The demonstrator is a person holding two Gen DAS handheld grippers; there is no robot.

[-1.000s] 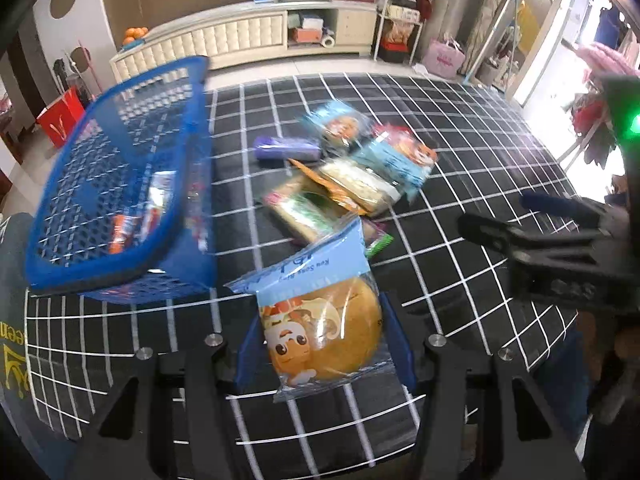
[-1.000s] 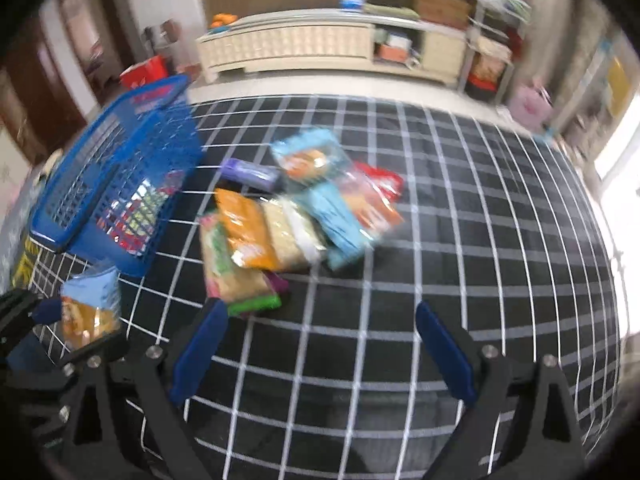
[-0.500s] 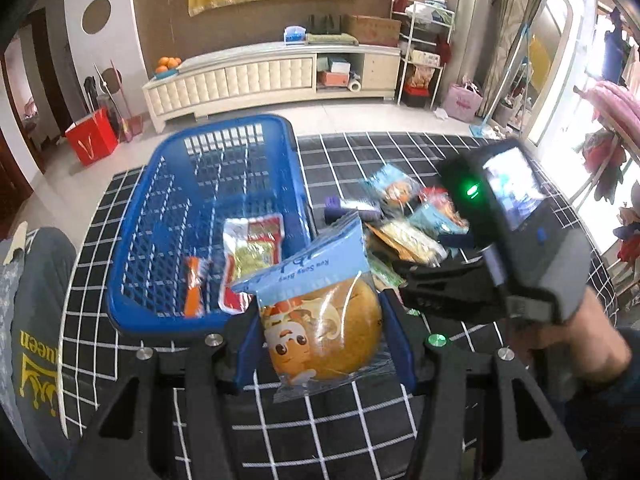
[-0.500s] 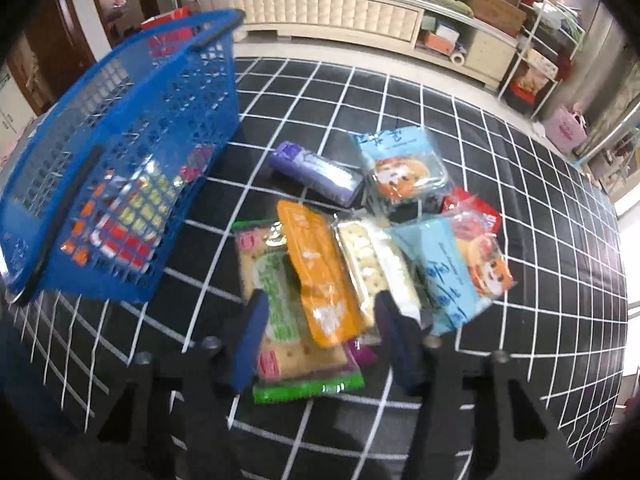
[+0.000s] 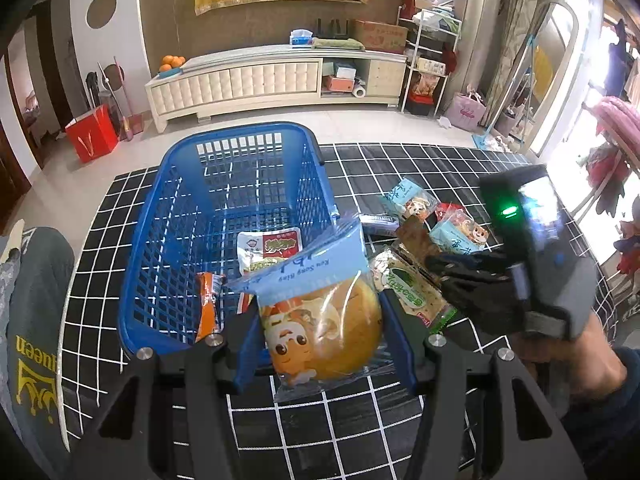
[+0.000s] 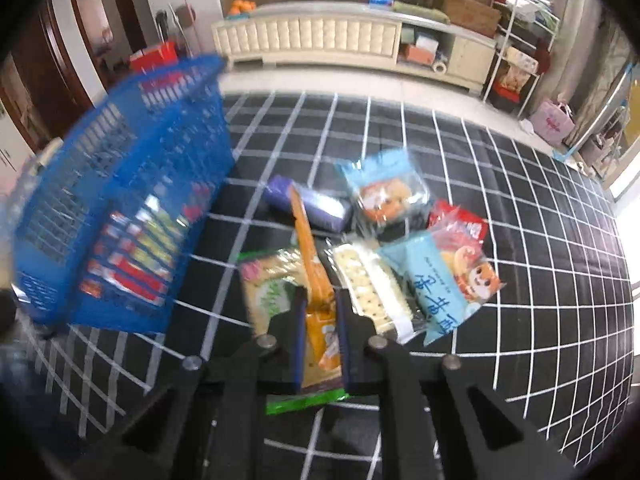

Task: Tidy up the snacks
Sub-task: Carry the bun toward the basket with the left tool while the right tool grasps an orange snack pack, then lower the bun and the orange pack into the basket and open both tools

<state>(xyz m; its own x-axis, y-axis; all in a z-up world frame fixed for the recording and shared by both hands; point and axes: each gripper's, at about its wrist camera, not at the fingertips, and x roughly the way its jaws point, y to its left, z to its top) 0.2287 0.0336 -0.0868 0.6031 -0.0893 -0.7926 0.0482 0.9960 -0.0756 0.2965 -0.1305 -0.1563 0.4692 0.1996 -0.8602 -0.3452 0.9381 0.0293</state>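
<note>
My left gripper point(image 5: 320, 336) is shut on a blue-topped bun packet point(image 5: 320, 320) and holds it over the near rim of the blue basket point(image 5: 168, 208), which holds a red-and-white packet point(image 5: 268, 248) and an orange stick packet point(image 5: 206, 304). My right gripper point(image 6: 320, 336) is shut on an orange snack packet point(image 6: 316, 288) lifted edge-up from the snack pile. The pile holds a green cracker packet point(image 6: 268, 292), a white biscuit packet point(image 6: 372, 288), a blue bun packet point(image 6: 444, 284), a purple packet point(image 6: 316, 204) and another bun packet point(image 6: 384, 192). The right gripper point(image 5: 460, 276) also shows in the left wrist view.
A black mat with a white grid point(image 6: 520, 208) covers the floor. The blue basket point(image 6: 120, 200) stands left of the pile. A cream cabinet point(image 5: 272, 80) and a red box point(image 5: 90, 136) stand beyond the mat. A grey cushion point(image 5: 36, 320) lies at the left.
My left gripper carried the bun packet left to above the basket's near rim. My right gripper came down on the pile, closed on the orange packet and tipped it up.
</note>
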